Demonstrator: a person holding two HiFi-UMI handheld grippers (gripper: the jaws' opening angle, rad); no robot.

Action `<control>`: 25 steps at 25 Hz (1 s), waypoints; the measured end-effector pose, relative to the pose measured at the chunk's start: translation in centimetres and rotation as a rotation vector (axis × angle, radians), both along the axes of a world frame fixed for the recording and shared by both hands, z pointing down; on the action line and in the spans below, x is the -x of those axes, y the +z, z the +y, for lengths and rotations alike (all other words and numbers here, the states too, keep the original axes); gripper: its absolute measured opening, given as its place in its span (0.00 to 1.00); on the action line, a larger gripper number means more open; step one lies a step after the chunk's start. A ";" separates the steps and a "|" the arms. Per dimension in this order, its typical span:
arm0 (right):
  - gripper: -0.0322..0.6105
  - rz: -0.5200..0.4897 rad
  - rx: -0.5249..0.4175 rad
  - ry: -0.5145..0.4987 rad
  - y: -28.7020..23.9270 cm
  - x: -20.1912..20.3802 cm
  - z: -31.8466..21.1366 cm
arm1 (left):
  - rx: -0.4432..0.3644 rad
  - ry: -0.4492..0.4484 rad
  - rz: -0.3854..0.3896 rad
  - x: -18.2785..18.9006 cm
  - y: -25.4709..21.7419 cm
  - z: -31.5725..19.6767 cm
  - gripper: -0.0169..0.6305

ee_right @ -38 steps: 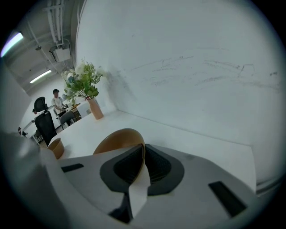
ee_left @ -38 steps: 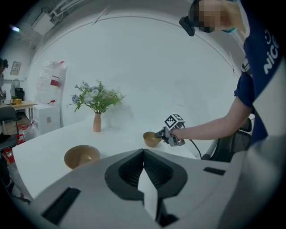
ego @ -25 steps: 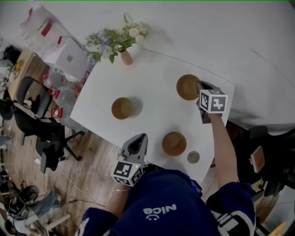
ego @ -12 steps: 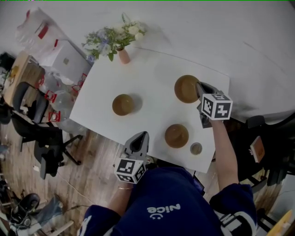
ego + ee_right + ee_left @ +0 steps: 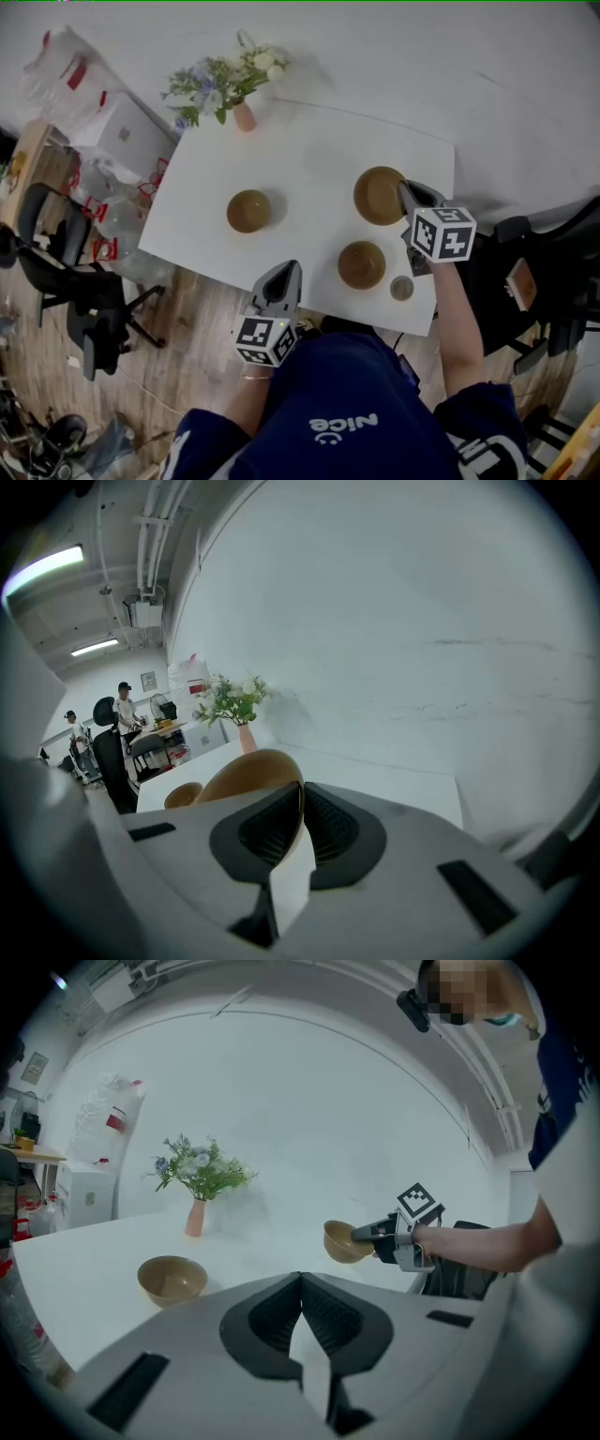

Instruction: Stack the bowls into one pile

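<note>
Three tan bowls are in play. One bowl (image 5: 248, 211) rests on the left half of the white table (image 5: 309, 159), and a second bowl (image 5: 362, 264) sits near the front edge. My right gripper (image 5: 403, 187) is shut on the rim of the third bowl (image 5: 378, 195) and holds it tilted above the table, just behind the near bowl. In the right gripper view that held bowl (image 5: 248, 772) juts left of the closed jaws. My left gripper (image 5: 288, 271) hangs shut and empty off the table's front edge. From the left gripper view the lifted bowl (image 5: 343, 1241) shows in mid-air.
A pink vase of flowers (image 5: 243, 114) stands at the table's far left corner. A small round lid-like object (image 5: 402, 288) lies by the front right corner. Office chairs (image 5: 84, 281) and boxes (image 5: 122, 131) crowd the floor to the left. People stand far off in the right gripper view.
The right gripper has lifted its bowl off the table and carried it toward the near bowl. The left gripper has stayed by the front edge.
</note>
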State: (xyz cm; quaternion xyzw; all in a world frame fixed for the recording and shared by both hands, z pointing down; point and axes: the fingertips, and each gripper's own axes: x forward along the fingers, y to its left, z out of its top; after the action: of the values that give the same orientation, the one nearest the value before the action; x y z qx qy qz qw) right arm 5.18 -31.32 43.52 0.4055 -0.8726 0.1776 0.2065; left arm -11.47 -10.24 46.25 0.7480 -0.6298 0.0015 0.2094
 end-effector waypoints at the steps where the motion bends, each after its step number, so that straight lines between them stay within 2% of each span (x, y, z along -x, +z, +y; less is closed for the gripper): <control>1: 0.11 0.003 0.002 0.002 0.1 -0.1 0.6 | -0.001 0.005 0.001 0.1 0.0 0.2 0.05; 12: 0.11 -0.017 0.058 0.037 1.5 -1.3 6.1 | -0.012 0.030 0.019 0.5 0.3 1.2 0.05; 25: 0.11 -0.015 0.155 0.076 5.3 -2.3 10.7 | -0.027 0.050 0.015 -0.1 0.1 2.2 0.05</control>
State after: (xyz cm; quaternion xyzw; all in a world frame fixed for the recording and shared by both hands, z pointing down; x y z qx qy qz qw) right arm 7.48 -20.63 48.85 0.4198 -0.8418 0.2551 0.2236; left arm -11.38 -8.02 46.40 0.7663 -0.6091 -0.0073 0.2040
